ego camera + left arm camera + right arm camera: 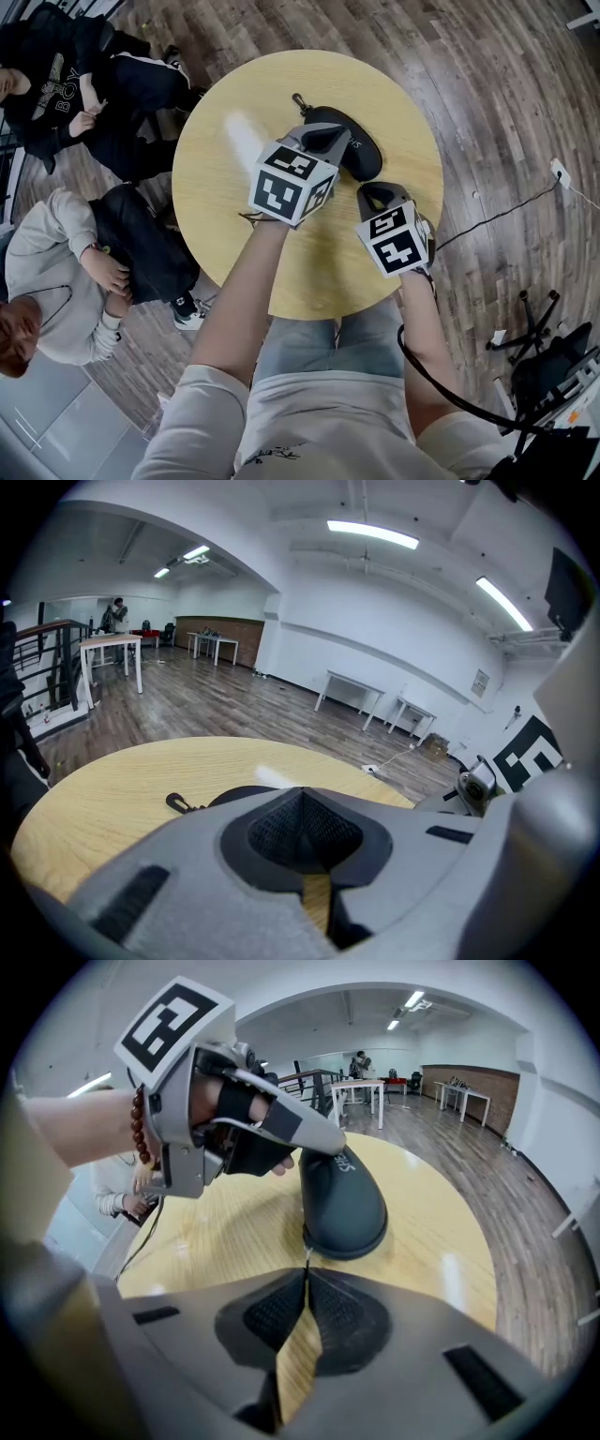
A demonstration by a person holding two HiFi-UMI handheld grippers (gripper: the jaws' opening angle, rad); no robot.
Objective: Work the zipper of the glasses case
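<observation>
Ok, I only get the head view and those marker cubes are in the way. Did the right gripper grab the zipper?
Observer: Yes. The right gripper view shows the right gripper shut on the small silvery zipper pull at the near end of the glasses case.
Operator: And the left one, is it holding something?
Observer: No. In the left gripper view, the left gripper has its jaws together with nothing between them.
Operator: So what is it doing?
Observer: Seen from the side in the right gripper view, its closed tips rest on top of the case, which lies flat on the table.
</observation>
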